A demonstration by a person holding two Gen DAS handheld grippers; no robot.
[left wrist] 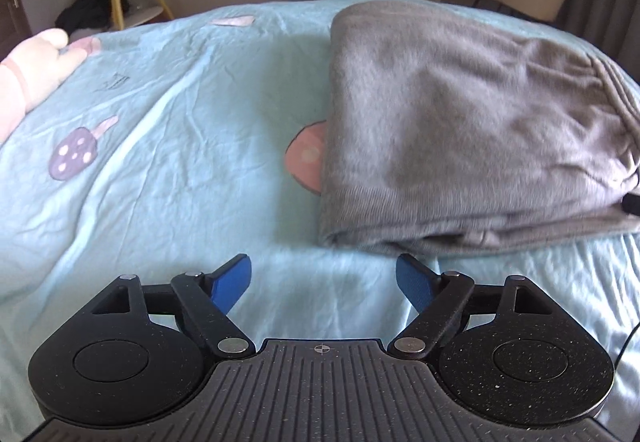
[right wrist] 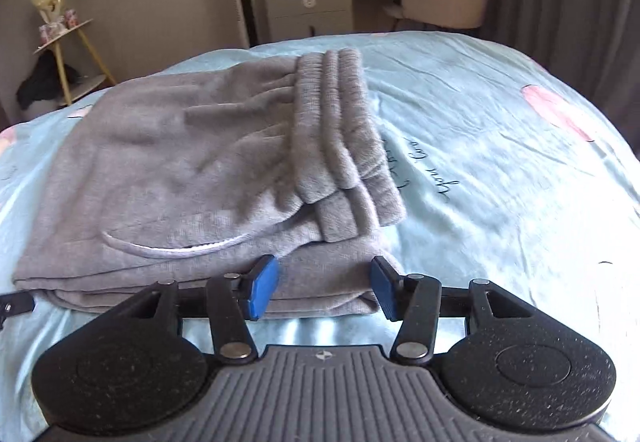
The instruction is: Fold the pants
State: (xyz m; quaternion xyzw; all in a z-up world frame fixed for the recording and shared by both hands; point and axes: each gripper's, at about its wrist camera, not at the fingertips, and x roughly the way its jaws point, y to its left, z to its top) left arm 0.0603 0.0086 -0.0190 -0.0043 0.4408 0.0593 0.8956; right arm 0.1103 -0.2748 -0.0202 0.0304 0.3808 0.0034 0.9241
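Item: grey pants [right wrist: 192, 170], folded into a thick stack on the pale blue bed sheet [left wrist: 160, 170]; waistband [right wrist: 340, 114] on top, toward the stack's right end in the right wrist view.

Step, as judged: folding looks complete or nearly so. What remains is at most to tidy the lower layers at the near edge, then draw both tools clear.

Left tongs [left wrist: 323, 280]: spread, holding nothing, over bare sheet just in front of the stack's near left corner.

Right tongs [right wrist: 324, 288]: partly spread, blue pads [right wrist: 262, 290] at the stack's near edge; cloth shows between them, seemingly not pinched.
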